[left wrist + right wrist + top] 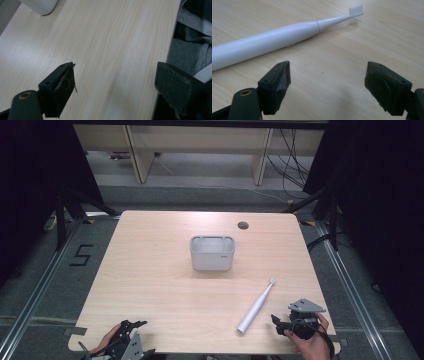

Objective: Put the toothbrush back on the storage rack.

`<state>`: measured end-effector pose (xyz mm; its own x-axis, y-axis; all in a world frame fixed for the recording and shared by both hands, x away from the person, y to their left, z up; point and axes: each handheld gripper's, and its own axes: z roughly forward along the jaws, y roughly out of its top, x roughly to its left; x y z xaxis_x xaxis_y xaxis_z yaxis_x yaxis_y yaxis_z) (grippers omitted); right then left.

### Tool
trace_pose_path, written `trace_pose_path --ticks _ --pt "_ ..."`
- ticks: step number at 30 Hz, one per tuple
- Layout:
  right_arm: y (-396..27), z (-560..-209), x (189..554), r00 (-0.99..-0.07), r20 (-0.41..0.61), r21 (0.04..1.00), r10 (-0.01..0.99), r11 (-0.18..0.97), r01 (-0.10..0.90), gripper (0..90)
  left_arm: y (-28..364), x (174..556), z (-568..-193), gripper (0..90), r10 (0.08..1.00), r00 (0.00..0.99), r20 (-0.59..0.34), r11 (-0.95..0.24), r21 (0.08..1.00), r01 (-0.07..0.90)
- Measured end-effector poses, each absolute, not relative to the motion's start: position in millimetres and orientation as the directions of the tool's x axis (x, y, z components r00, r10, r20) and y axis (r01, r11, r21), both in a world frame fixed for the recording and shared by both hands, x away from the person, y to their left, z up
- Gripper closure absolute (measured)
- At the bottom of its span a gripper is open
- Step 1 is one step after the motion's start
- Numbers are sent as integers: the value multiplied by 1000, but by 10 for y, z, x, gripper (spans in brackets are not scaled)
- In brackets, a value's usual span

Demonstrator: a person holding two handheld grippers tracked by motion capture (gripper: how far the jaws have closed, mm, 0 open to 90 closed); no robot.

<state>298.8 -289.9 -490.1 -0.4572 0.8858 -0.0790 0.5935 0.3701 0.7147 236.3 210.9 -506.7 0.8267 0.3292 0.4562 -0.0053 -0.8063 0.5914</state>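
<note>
Toothbrush (256, 309) flat on the desk (150, 285), white, near the right front corner, lying at a slant with the bristle head pointing far and right and the thick handle end pointing near and left. In the right gripper view, the same toothbrush (274, 40) stretched across the wood ahead of the jaws, bristles at the upper right, handle running off the left edge, untouched. Just right of the handle end, right hand-held gripper (281, 325), low over the desk edge, held by the right hand (312, 345), grey three-cornered plate on top. Jaws wide apart, nothing between them but bare wood; close to the toothbrush yet apart from it. Farther off, near the middle of the desk, grey rectangular container (212, 252), open at the top, standing upright, well apart from the toothbrush. A white rounded corner of that container (42, 6) at the top left of the left gripper view. Small dark round hole (243, 225) in the desktop beyond the container, toward the far right. At the near left corner, left hand-held gripper (131, 329), held by the left hand (107, 340), likewise spread wide, empty, over bare wood by the desk edge. Well apart from toothbrush and container alike.
</note>
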Motion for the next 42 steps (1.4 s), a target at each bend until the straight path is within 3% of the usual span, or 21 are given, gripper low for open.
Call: trace_pose_path --ticks 15,21,24,33,37,42 --pt "-2800 -4836 3024 -512 -44 753 858 365 547 337 2107 2372 -5080 160 320 826 464 -815 580 -10" --pt "-2697 -4802 3020 -536 58 766 842 306 566 429 2107 2370 -5083 160 320 826 463 -813 582 -12" --pt "-2657 -4780 3034 -555 23 772 832 337 538 469 2103 2370 -5083 160 319 829 460 -812 584 -12" --pt "-2430 -4745 3025 -602 55 769 797 351 534 589 2098 2375 -5087 160 315 827 466 -817 576 -13" --pt "-2296 -4763 3084 -658 -4 763 753 428 485 651 2097 2374 -5086 160 317 827 464 -816 578 -12" --pt "-2132 -4796 3115 -691 -7 743 723 466 480 742 2103 2370 -5072 160 308 832 461 -822 570 -11"
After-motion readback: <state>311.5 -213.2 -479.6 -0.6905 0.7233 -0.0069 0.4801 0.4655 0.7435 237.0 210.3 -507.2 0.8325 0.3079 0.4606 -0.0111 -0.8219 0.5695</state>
